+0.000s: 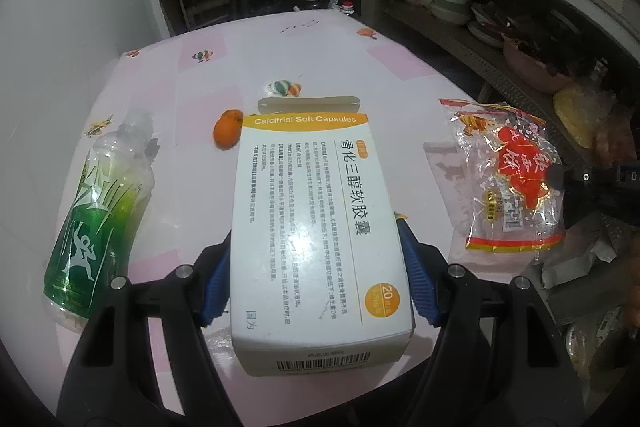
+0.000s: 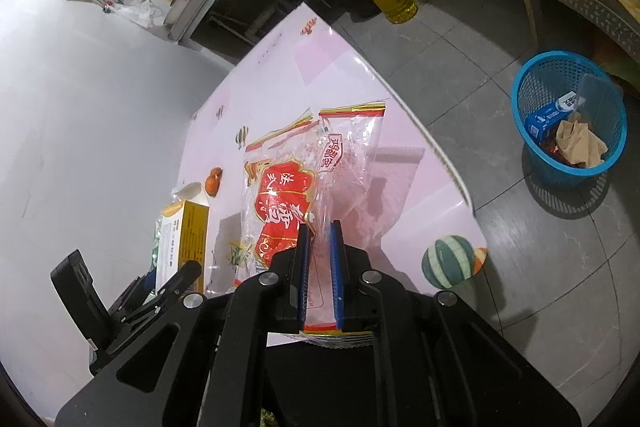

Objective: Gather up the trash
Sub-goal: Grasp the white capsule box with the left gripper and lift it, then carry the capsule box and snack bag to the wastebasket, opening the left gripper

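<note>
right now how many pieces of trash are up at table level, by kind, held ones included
medicine box: 1, in the left gripper
plastic snack bag: 1, in the right gripper
green drink bottle: 1, lying on the table
orange peel: 1, on the table
total: 4

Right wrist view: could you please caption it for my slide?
Right tongs shut on a snack bag above the pink table; blue bin on the floor.
</note>
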A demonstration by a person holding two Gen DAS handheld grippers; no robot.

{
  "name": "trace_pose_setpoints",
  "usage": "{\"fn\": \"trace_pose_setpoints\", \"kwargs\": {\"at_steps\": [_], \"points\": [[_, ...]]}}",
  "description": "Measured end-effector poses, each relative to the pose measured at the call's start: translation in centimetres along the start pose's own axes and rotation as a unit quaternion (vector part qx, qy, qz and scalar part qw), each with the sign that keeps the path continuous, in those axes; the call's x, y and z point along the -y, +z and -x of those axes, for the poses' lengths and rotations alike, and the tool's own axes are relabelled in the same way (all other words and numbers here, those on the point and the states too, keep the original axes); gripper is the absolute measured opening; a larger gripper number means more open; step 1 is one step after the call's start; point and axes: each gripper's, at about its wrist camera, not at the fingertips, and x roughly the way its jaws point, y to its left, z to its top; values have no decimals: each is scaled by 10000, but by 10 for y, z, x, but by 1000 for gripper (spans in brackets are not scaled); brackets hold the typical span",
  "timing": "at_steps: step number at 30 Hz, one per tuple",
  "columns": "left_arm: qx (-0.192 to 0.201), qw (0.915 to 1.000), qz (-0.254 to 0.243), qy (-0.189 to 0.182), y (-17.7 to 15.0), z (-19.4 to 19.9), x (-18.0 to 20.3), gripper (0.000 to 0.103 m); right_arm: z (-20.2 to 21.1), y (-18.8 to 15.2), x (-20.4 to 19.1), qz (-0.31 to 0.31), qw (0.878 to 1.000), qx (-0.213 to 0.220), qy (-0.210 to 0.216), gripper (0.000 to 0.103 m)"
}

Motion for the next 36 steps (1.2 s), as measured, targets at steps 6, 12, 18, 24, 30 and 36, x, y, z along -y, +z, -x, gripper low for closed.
{"fn": "trace_pose_setpoints", "kwargs": {"at_steps": [6,12,18,24,30,36], "points": [[228,9983,-34,-533,24,12,12,69,54,15,18,-334,9962,805,-19,10],[210,9883,-279,-1487,76,7,56,69,129,14,77,-1116,9751,1870,-418,10],[-451,9699,-741,-2273,116,-35,136,69,146,-5,149,-2031,9503,2165,-937,10],[-1259,9522,-1590,-2286,134,-108,240,69,100,-13,227,-2980,9305,1918,-925,10],[-1908,9340,-2219,-2049,137,-183,320,69,39,9,297,-3643,9117,1684,-881,10],[-2207,9199,-2578,-1963,137,-252,378,69,-2,42,344,-4052,8932,1786,-783,15]]}}
